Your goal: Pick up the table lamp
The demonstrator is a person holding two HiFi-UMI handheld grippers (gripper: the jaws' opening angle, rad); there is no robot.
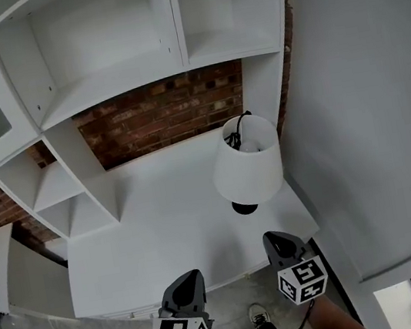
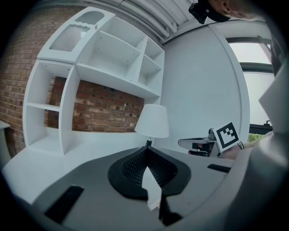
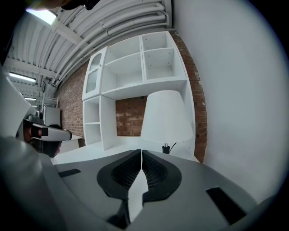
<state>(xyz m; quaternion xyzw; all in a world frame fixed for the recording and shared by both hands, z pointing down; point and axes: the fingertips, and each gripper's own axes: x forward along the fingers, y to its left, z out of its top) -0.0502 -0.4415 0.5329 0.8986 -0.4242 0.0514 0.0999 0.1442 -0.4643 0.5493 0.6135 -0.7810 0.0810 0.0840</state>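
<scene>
A table lamp (image 1: 247,164) with a white shade and a small black base stands upright on the white desk (image 1: 162,229), near its right rear corner. In the left gripper view the lamp (image 2: 152,121) is ahead and apart; in the right gripper view the lamp (image 3: 166,116) looms close ahead. My left gripper (image 1: 187,286) hovers at the desk's front edge, jaws shut and empty. Just right of it, my right gripper (image 1: 281,245) points at the lamp's base, jaws also shut with nothing between them. Neither touches the lamp.
White shelving (image 1: 108,51) with open compartments rises behind the desk against a brick wall (image 1: 165,112). A grey wall (image 1: 365,94) stands close on the right. The lamp's black cord (image 1: 239,124) hangs behind the shade. A person's shoe (image 1: 258,316) shows on the floor below.
</scene>
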